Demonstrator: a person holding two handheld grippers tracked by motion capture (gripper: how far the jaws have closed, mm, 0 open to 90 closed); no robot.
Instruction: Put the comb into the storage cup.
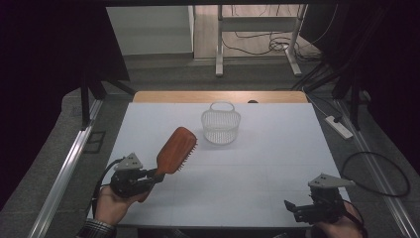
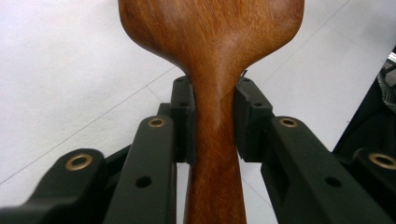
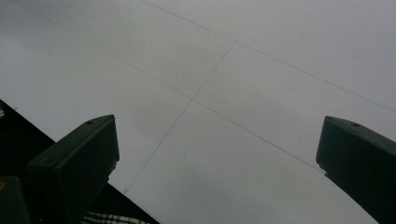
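Between your left fingers: the wooden hairbrush (image 2: 212, 70) is clamped at the neck where handle widens into head; both pads (image 2: 183, 116) press on the wood from either side.
Left gripper (image 1: 157, 177): you hold it at the near left of the bench, fingers aimed up and away toward the far right, clenched on the brush.
Hairbrush position: its handle end passes back between the fingers toward your hand (image 1: 111, 206); its oval head rises beyond the fingertips, tilted, bristles facing right, lifted clear of the bench.
Right gripper (image 1: 288, 205): it sits at the near right corner, fingers pointing left across the bench, spread wide and released, grasping nothing.
Under the right fingers (image 3: 74, 168): bare white bench surface (image 3: 243, 93) with thin seam lines; a dark edge runs just behind the left-hand finger.
Beyond the brush head: a white mesh basket (image 1: 221, 124) with a loop handle stands upright, near the head's tip but apart from it, farther up the bench.
Between the two grippers: open bench; the grippers are well apart.
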